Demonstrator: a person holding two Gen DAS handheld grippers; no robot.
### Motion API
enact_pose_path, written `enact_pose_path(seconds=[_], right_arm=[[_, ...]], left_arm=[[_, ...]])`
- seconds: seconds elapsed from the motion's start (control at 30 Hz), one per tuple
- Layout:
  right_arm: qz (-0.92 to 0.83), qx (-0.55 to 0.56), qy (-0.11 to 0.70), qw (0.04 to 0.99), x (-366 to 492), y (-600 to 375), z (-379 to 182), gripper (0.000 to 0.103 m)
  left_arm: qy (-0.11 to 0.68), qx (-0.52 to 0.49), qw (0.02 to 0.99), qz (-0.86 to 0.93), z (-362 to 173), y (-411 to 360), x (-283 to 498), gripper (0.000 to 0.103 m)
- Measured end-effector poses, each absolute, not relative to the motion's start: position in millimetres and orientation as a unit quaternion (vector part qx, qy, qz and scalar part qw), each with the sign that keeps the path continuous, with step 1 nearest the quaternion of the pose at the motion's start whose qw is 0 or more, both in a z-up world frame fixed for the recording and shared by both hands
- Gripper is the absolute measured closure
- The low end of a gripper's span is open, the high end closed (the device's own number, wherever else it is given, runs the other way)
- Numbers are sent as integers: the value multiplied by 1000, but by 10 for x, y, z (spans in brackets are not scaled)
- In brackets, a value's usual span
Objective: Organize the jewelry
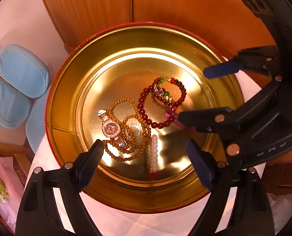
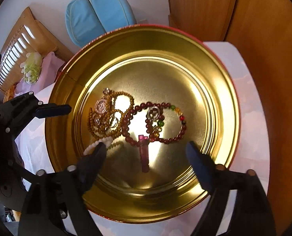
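Note:
A round gold tin [image 1: 67, 102] with a red outer wall stands on a white cloth and holds the jewellery. Inside lie a rose-gold watch [image 1: 111, 128], a brown wooden bead strand [image 1: 126, 116], a dark red bead bracelet [image 1: 144, 106], a white bead bracelet [image 1: 153, 153] and a pink bar-shaped piece [image 2: 144, 155]. My left gripper [image 1: 145, 146] hangs open over the watch and white beads, holding nothing. My right gripper [image 2: 146, 147] is open above the pink piece, its left fingertip over the white beads [image 2: 90, 147]. In the left wrist view the right gripper [image 1: 194, 95] reaches in from the right.
The tin fills most of a small white-covered table [image 2: 250, 102]. A wooden cabinet [image 1: 165, 2] stands behind it. Two light blue cushions [image 1: 18, 78] sit to the left. A bed with pink bedding and a green plush toy [image 2: 32, 66] is further left.

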State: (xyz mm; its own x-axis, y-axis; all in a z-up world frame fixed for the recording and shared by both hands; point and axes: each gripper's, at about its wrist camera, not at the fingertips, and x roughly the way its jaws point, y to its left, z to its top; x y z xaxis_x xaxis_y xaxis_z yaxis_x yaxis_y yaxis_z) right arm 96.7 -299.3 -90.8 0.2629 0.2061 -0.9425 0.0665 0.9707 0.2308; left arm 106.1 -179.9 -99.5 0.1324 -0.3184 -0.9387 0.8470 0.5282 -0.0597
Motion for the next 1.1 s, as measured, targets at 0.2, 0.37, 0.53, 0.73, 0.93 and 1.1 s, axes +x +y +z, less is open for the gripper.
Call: enact_pose_path(seconds=[0.2, 0.37, 0.53, 0.73, 0.93, 1.1], right_arm=[[45, 111, 609, 784, 950, -2951, -928, 16], [45, 118, 611, 781, 918, -2936, -955, 16], [47, 120, 611, 781, 901, -2964, -939, 16], [46, 126, 609, 782, 878, -2953, -932, 16], [46, 130, 607, 783, 854, -2953, -917, 16], [35, 137, 598, 789, 814, -2978, -895, 10]], left_arm=[[520, 258, 708, -403, -1008, -1817, 1096, 20], [521, 259, 707, -402, -1009, -1826, 1102, 20], [520, 259, 708, -401, -999, -1783, 1089, 20], [520, 259, 708, -402, -1011, -1773, 1064, 20], [518, 261, 709, -401, -1014, -1764, 1046, 20], [523, 260, 709, -395, -1035, -1759, 1045, 19]])
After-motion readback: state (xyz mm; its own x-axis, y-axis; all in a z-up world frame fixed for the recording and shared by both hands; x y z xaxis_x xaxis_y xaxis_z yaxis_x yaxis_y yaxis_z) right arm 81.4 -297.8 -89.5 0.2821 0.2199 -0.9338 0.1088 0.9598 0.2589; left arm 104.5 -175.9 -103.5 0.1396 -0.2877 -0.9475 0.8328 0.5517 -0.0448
